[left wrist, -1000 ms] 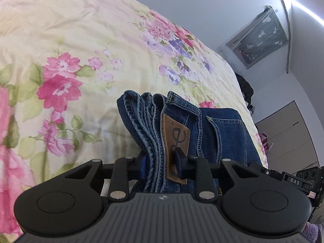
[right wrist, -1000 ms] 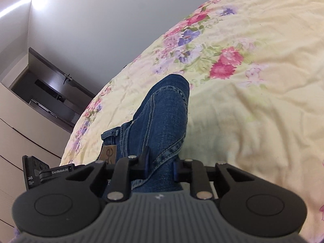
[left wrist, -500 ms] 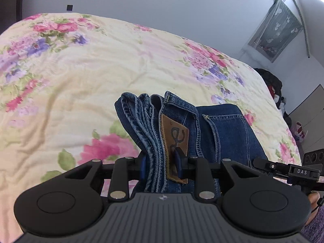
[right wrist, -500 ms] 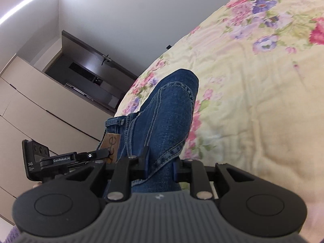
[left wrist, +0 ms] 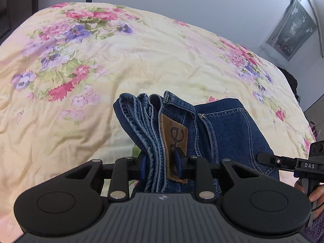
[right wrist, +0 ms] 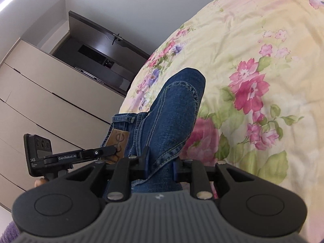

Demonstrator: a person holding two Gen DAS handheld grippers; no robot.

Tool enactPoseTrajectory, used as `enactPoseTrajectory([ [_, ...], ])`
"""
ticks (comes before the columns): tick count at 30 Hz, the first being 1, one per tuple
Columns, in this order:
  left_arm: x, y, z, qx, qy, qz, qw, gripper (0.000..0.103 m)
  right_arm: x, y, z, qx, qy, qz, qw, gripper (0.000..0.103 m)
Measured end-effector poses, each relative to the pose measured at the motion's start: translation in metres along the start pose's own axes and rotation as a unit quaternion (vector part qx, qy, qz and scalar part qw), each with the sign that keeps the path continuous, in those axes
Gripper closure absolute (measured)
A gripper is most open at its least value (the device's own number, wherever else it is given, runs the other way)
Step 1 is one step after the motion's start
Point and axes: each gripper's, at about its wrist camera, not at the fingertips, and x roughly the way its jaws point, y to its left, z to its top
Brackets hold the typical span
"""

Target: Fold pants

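Observation:
Folded blue jeans [left wrist: 222,125] hang between both grippers above the floral bedspread [left wrist: 121,64]. My left gripper [left wrist: 161,162] is shut on the stacked waistband layers, right at the brown leather patch [left wrist: 174,135]. In the right wrist view my right gripper [right wrist: 160,166] is shut on the folded leg end of the jeans [right wrist: 172,109]. Each gripper shows in the other's view: the right one [left wrist: 287,162] at the far right, the left one [right wrist: 81,156] at the lower left beside the patch [right wrist: 119,139].
Pale wardrobe doors [right wrist: 40,93] and a dark doorway [right wrist: 97,48] stand left of the bed. A framed picture [left wrist: 291,26] hangs on the wall at upper right. Dark items [left wrist: 291,81] lie past the bed's right edge. A hand [left wrist: 316,194] holds the right gripper's handle.
Both grippers have swung sideways over the bed with the jeans still gripped. The flowers beneath have shifted, and the wardrobe and doorway now fill more of the right wrist view.

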Motion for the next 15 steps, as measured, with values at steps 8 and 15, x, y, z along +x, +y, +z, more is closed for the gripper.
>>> enactPoseTrajectory([
  [8,0.052,0.043,-0.02,-0.046,-0.013,-0.038,0.9981,0.073,0.038,-0.027,0.004,-0.02,0.016,-0.039,0.999,0.086],
  [15,0.064,0.07,-0.038,-0.059,-0.025,-0.069,0.9956,0.069,0.048,-0.06,0.0,0.005,0.034,-0.055,0.998,0.086],
])
